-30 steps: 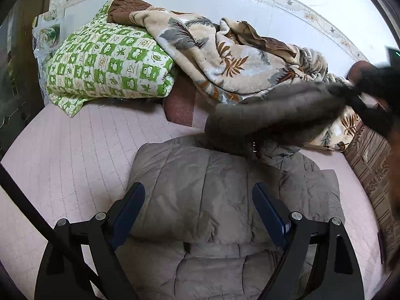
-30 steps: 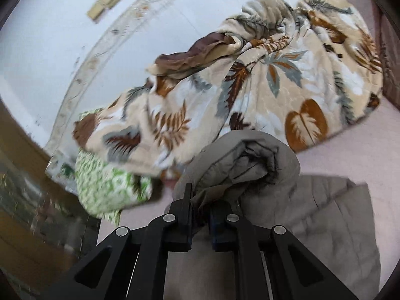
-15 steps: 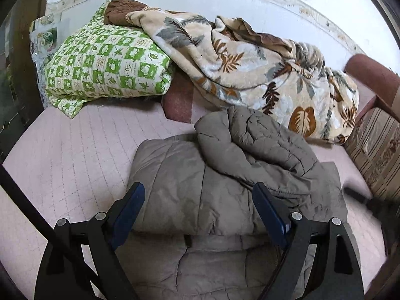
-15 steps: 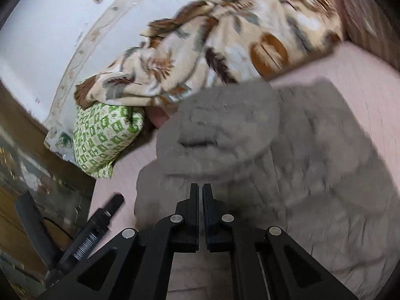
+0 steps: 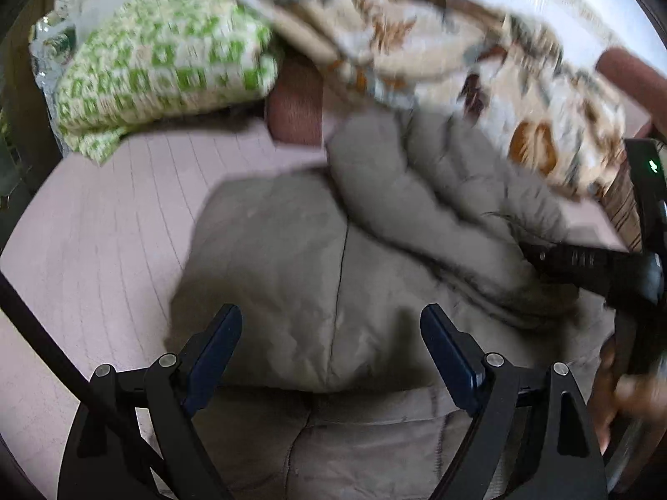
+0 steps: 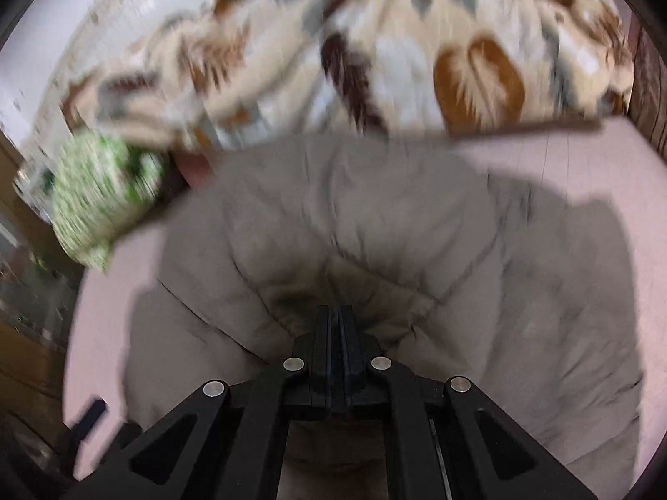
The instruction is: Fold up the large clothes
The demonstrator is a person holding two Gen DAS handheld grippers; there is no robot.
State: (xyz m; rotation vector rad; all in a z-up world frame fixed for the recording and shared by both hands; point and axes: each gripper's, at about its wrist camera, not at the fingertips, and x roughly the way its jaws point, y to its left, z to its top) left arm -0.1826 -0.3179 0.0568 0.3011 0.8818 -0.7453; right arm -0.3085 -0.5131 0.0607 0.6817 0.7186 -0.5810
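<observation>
Pink quilted bedding [image 5: 104, 250] covered the bed on which everything was laid. Nearest the left camera, the left claw [image 5: 331, 348] was held released, its blue-padded fingers [image 5: 216, 346] set wide apart above the grey padded jacket [image 5: 292, 275], with nothing gripped between them. The jacket was spread across the middle of the bed, and a puffy part of it was seen folded over onto its body toward the right side. In the right wrist view, the right claw [image 6: 334, 316] was clenched fully, its fingers pressed together and pointed down at a puckered hollow of the jacket [image 6: 375, 225]; whether any fabric was pinched between them could not be told. At the right edge of the left view, that claw's black body [image 5: 604, 266] and part of a hand [image 5: 625, 396] were caught, blurred. Farther back, a green-and-white checked pillow [image 5: 162, 66] was propped at the left, and a leaf-patterned blanket [image 6: 417, 54] was heaped beside it along the pale wall [image 6: 46, 41].
</observation>
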